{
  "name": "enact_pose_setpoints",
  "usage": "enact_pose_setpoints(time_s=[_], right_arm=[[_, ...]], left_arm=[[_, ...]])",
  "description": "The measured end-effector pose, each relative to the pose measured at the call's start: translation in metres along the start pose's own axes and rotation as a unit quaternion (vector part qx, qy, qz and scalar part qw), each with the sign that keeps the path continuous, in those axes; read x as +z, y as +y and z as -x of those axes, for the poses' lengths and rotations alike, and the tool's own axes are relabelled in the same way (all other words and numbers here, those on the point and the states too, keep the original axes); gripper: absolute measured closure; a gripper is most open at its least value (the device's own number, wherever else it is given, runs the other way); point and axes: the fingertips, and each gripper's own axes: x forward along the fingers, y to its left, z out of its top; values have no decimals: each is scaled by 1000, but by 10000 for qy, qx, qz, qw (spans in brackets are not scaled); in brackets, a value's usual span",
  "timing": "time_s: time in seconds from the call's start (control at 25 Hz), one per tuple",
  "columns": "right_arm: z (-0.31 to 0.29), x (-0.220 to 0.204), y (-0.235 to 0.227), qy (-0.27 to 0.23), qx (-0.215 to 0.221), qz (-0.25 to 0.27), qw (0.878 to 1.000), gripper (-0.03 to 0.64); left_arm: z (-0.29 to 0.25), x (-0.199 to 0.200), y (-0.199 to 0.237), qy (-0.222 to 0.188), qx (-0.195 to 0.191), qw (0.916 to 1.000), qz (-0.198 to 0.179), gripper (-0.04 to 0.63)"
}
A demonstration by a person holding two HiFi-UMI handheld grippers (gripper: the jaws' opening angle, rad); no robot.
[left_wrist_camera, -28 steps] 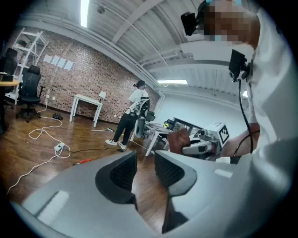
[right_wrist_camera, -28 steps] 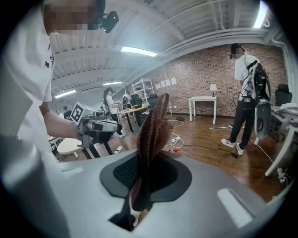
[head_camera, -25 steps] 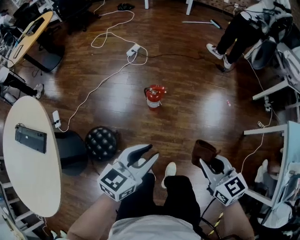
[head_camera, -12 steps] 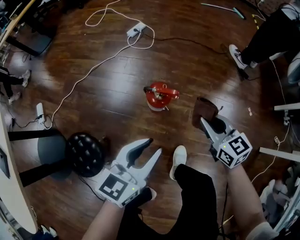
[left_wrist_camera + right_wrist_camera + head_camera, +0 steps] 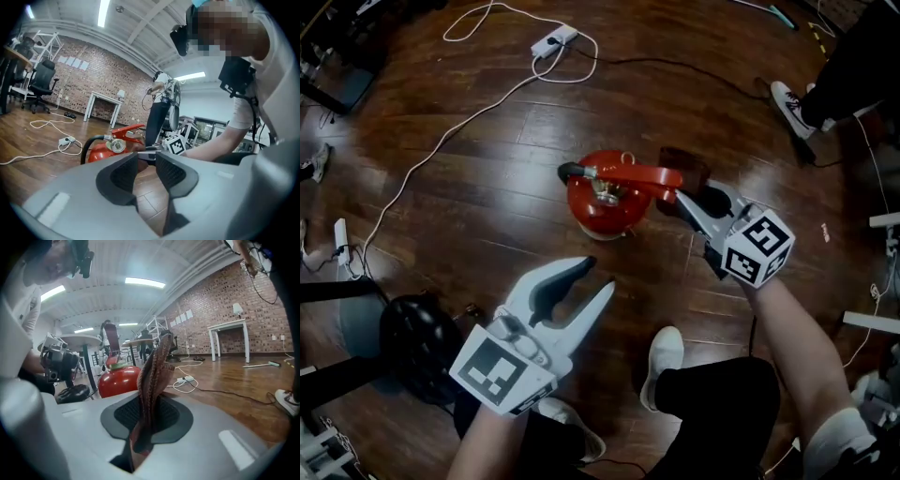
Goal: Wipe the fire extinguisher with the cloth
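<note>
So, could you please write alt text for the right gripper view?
The right gripper is shut on a brown cloth that stands up between its jaws. Beyond it at left is a red extinguisher; the floor is wood.

A dark wooden floor (image 5: 487, 202) carries a white power strip (image 5: 553, 39). A white cable (image 5: 448, 134) loops beside the strip and trails across the boards, and a black cable (image 5: 675, 64) runs off the other way. A black tufted stool (image 5: 417, 337) stands well apart from the strip. At the floor's edge, by a brick wall (image 5: 70, 77), stand a white table (image 5: 105, 104) and a black office chair (image 5: 43, 80). A bystander's white-soled shoe (image 5: 789, 103) rests on the boards.
</note>
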Motion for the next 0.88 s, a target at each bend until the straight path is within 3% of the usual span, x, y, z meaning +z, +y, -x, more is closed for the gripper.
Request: enact_pose_setpoints(time_s=[0.28,0.64,0.88], right_arm=[[-33,-47,1,123,304,359,9988,563],[-65,-185,7,1303,281,119,9910,563],[-75,-224,9,1833,255,89,9827,565]], left_arm=[[-16,-35,15,-17,-295,9995,104,480],[-14,-50,16,100,-458,9988,-151,480],[-10,-55,18,236,-460,9985,-180,480]])
